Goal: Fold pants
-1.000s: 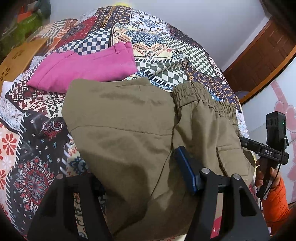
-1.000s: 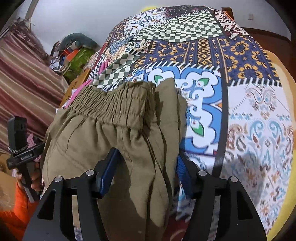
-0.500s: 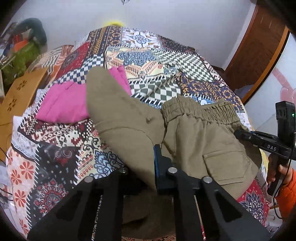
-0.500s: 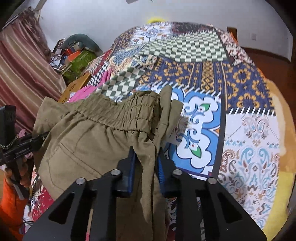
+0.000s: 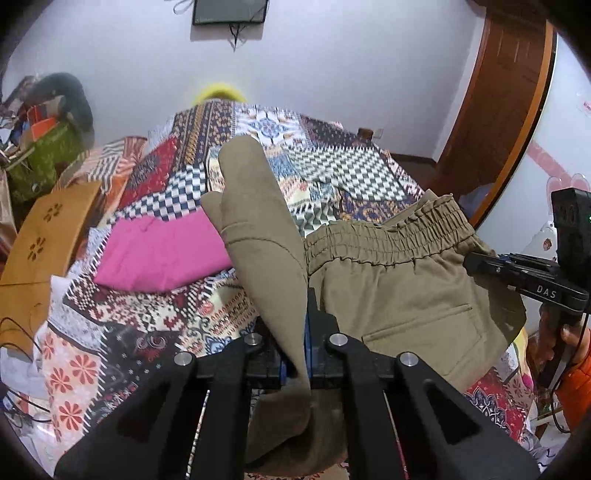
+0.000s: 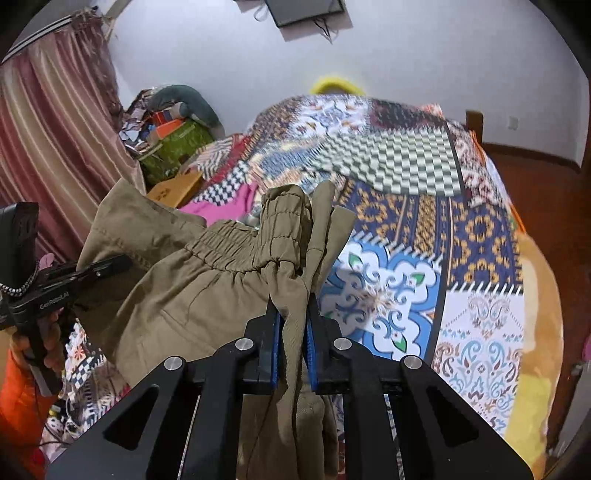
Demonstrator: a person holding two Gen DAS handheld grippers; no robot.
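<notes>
A second ago both of your claws stood wide over the khaki pants lying flat on the bed; now each is clamped on cloth and you have lifted the near end off the quilt. Your left claw has closed on a fold of the pants, and the leg part rises in a tall flap above its fingers, hiding some of the pink garment that was in full sight before. Your right claw has just finished closing on the waistband end, with the gathered elastic bunched up over it. The far part of the pants is hidden behind the raised cloth, so whether it rests on the patchwork quilt is unclear. I judge this means the grasp is made and the fold itself is starting: the lifted edge wants carrying over to meet the opposite end, both hands level so the cloth doesn't skew.

Counted, left to right:
- one cardboard box beside the bed
- one pink garment, lying past the pants
- one pair of khaki pants
- two claws, both gripping it
- one screen on the far wall
</notes>
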